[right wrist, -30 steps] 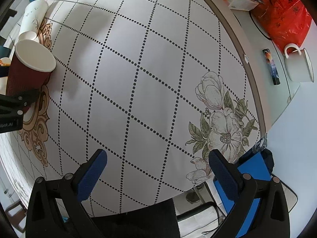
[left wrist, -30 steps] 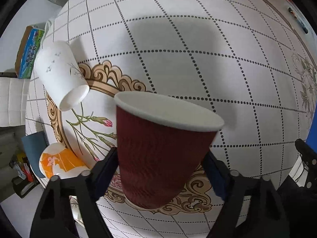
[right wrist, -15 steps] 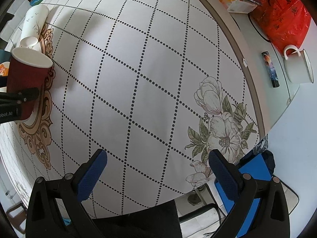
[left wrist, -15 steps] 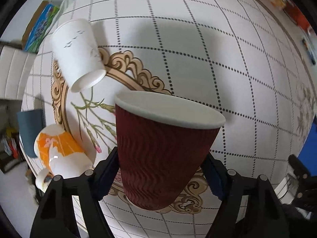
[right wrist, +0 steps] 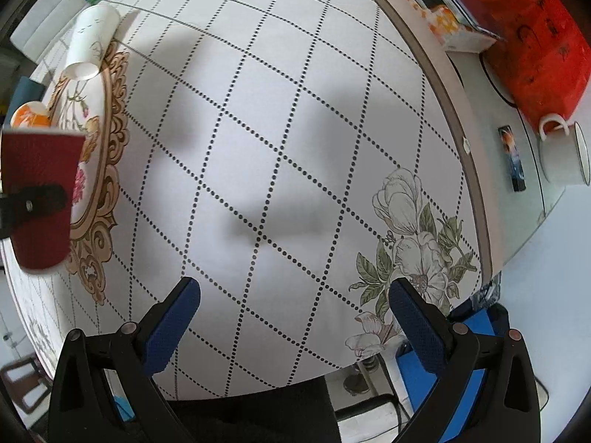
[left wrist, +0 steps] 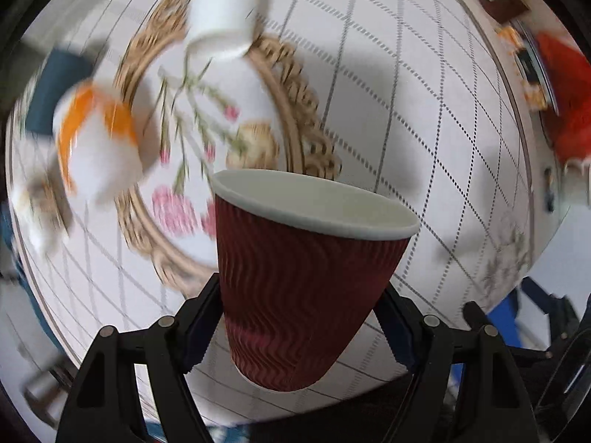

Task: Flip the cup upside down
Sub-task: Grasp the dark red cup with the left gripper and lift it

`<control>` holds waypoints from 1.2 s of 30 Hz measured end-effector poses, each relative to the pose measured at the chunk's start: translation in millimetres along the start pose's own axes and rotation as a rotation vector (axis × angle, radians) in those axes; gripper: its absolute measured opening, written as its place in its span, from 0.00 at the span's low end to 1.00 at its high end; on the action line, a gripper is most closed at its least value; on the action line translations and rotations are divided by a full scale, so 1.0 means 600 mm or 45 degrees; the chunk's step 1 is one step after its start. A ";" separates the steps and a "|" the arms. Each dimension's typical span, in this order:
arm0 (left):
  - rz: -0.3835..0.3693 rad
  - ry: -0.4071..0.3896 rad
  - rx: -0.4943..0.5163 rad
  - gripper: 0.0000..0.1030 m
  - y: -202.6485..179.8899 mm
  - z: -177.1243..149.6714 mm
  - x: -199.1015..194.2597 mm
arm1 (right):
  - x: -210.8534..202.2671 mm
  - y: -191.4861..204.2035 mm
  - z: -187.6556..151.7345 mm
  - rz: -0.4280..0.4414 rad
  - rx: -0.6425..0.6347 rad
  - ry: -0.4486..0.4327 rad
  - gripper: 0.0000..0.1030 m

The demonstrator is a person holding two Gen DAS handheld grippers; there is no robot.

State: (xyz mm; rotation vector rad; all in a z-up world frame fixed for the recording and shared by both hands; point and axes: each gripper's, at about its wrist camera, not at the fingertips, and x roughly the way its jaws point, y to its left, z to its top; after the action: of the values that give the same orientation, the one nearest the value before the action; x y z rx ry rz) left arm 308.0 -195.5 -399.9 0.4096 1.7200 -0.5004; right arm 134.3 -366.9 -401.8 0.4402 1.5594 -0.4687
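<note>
Since a moment ago the left tool [left wrist: 295, 317] has swung round with the cup: the white cup has slid from the upper left to the top centre of the left wrist view, and the background there is now smeared with motion. The left tool is clenched on the dark red paper cup [left wrist: 299, 288], one finger on each side of its ribbed wall, mouth up and tilted slightly. From the right wrist view the same cup [right wrist: 38, 199] hangs at the far left edge, clear above the table [right wrist: 280, 118]. The right tool [right wrist: 293, 313] is released, its blue fingers [right wrist: 170, 326] spread wide over the checked cloth with nothing between them. Beyond, a white paper cup [left wrist: 225, 3] lies on its side, and an orange-and-white cup [left wrist: 98, 147] sits in the left of the frame. A red bag [right wrist: 535, 33] and a white mug [right wrist: 565, 155] sit at the right.
</note>
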 end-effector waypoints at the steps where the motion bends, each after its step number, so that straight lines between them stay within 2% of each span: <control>1: -0.023 0.011 -0.045 0.74 0.008 -0.011 0.005 | -0.002 0.001 -0.002 0.006 -0.015 -0.003 1.00; 5: -0.134 0.046 -0.252 0.74 0.059 -0.063 0.027 | -0.011 0.011 -0.019 0.025 -0.090 -0.018 1.00; 12: -0.310 0.048 -0.560 0.74 0.097 -0.152 0.056 | -0.006 0.017 -0.058 0.035 -0.247 -0.020 1.00; 14: -0.343 0.054 -0.616 0.74 0.051 -0.165 0.039 | 0.000 0.017 -0.071 0.030 -0.281 -0.015 1.00; 18: -0.412 0.070 -0.710 0.74 0.023 -0.212 0.057 | 0.010 0.013 -0.093 0.020 -0.335 0.004 1.00; 24: -0.422 0.086 -0.706 0.74 -0.012 -0.222 0.083 | 0.026 0.000 -0.113 -0.004 -0.353 0.027 1.00; 32: -0.328 0.071 -0.625 0.75 -0.077 -0.194 0.098 | 0.040 -0.026 -0.116 -0.035 -0.292 0.035 1.00; 34: -0.316 0.075 -0.610 0.76 -0.085 -0.189 0.102 | 0.041 -0.032 -0.121 -0.034 -0.281 0.036 1.00; 36: -0.308 0.073 -0.602 0.76 -0.074 -0.191 0.096 | 0.041 -0.026 -0.099 -0.040 -0.279 0.034 1.00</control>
State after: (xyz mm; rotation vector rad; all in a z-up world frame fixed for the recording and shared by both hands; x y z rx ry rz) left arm 178.4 -171.4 -431.8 -0.1257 1.8859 -0.2395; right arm 75.1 -347.8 -423.9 0.2544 1.6250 -0.3127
